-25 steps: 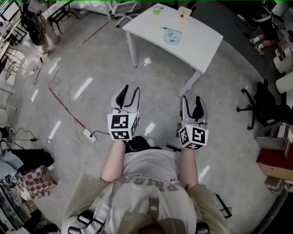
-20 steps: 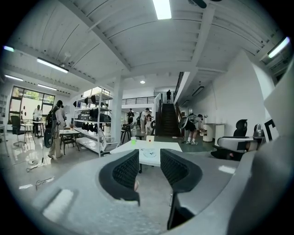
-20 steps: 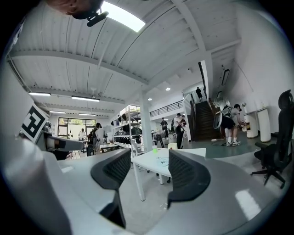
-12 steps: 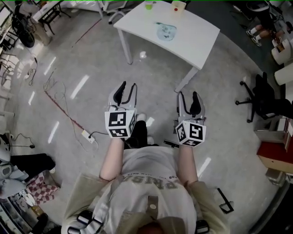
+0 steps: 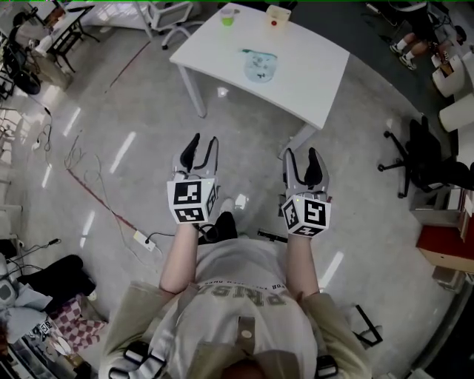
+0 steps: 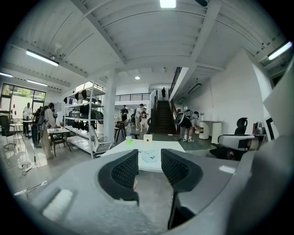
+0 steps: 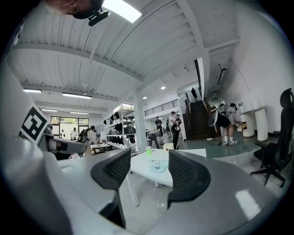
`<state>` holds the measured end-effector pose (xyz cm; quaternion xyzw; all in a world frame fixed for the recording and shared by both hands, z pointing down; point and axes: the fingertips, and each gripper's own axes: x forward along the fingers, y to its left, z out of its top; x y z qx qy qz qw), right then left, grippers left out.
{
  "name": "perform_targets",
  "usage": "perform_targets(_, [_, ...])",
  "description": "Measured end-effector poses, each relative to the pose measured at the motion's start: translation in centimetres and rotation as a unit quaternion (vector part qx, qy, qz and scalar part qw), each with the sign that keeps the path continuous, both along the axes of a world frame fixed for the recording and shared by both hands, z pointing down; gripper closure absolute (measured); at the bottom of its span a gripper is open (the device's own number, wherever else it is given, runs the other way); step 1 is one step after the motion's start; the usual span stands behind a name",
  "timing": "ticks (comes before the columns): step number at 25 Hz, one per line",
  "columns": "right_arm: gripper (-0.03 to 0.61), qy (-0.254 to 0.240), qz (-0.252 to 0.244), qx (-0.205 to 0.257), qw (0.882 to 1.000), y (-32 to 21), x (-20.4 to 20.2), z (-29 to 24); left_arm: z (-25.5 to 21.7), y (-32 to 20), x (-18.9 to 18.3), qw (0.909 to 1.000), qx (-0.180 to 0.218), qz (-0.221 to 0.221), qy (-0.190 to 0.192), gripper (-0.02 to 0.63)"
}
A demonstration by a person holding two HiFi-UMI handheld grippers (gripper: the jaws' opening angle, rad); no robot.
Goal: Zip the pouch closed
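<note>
- Here, the left gripper [image 5: 201, 144] has its two jaws apart, with a wide gap and nothing in it.
- The right gripper [image 5: 304, 157] is the same: jaws let go and wide, holding nothing and touching nothing.
- Both grippers hang side by side over the shiny grey floor [image 5: 111, 111], in front of the person's chest and well apart from the table.
- Each jaw has a black pad [image 6: 125, 170] with a bumpy, ribbed face and a rounded tip.
- The gripper bodies are smooth and grey.
- Each one carries a cube [image 5: 191, 201] with black and white square marks.
- There are two grippers, two jaws on each, and one cube on each.
- The one pouch [image 5: 259, 66] lies flat near the middle of the worktop of the white table [image 5: 311, 66].
- It is pale, roundish and thin, with small dark marks on it.
- In both gripper views the pouch [image 6: 149, 157] shows far off through the gap between the jaws.
- One small green cup [image 5: 228, 15] stands near the far left corner of the worktop.
- One small pale box [image 5: 278, 15] with a red dot stands by the far edge, just beside the cup.
- The table is smooth and white, and two thin white legs show.
- One black office chair [image 5: 426, 159] stands on the floor off to the right.
- Thin cables [image 5: 89, 159] lie on the floor to the left.
</note>
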<state>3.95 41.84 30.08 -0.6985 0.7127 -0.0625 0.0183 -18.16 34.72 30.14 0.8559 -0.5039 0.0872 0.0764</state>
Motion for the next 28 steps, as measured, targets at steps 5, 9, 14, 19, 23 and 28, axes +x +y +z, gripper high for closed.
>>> perform_targets(5, [0.347, 0.001, 0.018, 0.005, 1.0, -4.7, 0.4, -0.5, -0.3, -5.5, 0.6, 0.9999, 0.004, 0.016, 0.001, 0.451])
perform_targets(9, [0.347, 0.007, 0.034, 0.011, 0.999, -8.0, 0.2, -0.9, -0.8, -9.7, 0.9, 0.9994, 0.01, 0.034, 0.002, 0.451])
perform_targets(14, [0.347, 0.01, 0.053, 0.01, 0.998, -10.8, -0.2, -0.7, -0.9, -13.6, 1.1, 0.9984, 0.013, 0.055, 0.005, 0.45])
perform_targets(19, [0.347, 0.013, 0.064, 0.005, 0.998, -13.0, -0.5, -0.8, -0.5, -16.7, 1.7, 0.9974, 0.005, 0.072, 0.005, 0.449])
perform_targets(23, [0.347, 0.018, 0.075, -0.009, 0.997, -13.8, -0.1, -0.1, 0.3, -18.1, 2.4, 0.9964, -0.007, 0.084, 0.007, 0.449])
perform_targets(28, [0.347, 0.015, 0.086, -0.022, 0.996, -14.9, 0.8, 1.0, 2.2, -19.7, 3.0, 0.9954, -0.027, 0.092, 0.004, 0.449])
